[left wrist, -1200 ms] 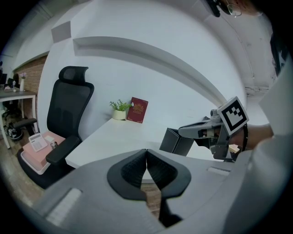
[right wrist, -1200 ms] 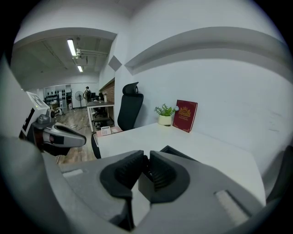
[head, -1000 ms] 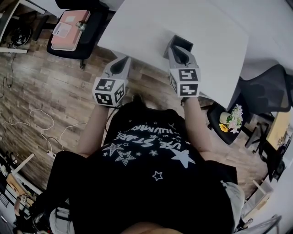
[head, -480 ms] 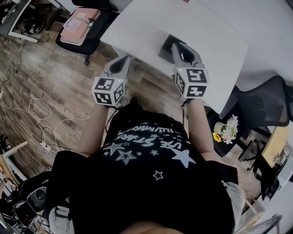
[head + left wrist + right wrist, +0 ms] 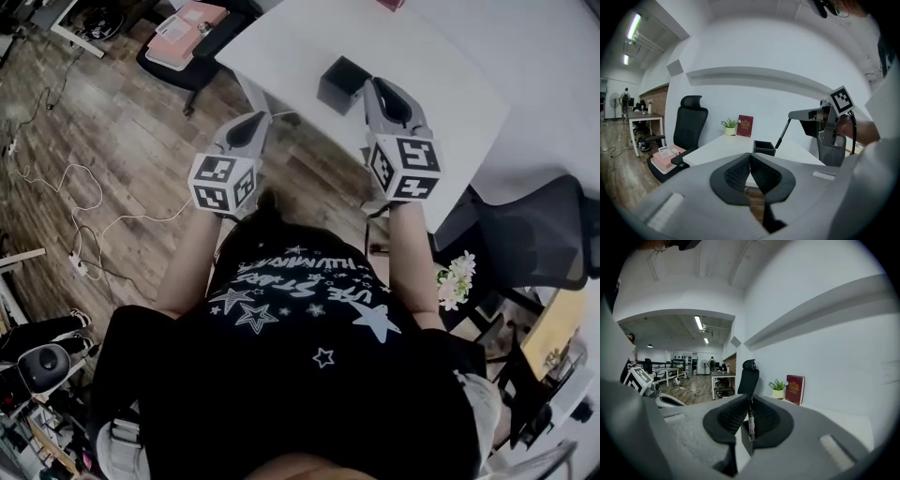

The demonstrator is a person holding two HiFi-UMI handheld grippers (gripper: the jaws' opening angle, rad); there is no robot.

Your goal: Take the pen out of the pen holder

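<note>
Setting: open-plan office. You stand at a white desk carrying a black pen holder, with a red book and a small potted plant at its far edge by the wall. 1 black high-back swivel chair stands beside it; its seat bears a pink stack with a calculator on top. The floor is wood plank, with loose cables trailing over it. 2 ceiling strip lights run overhead. Off to the side the room opens onto further desks and a standing fan.
</note>
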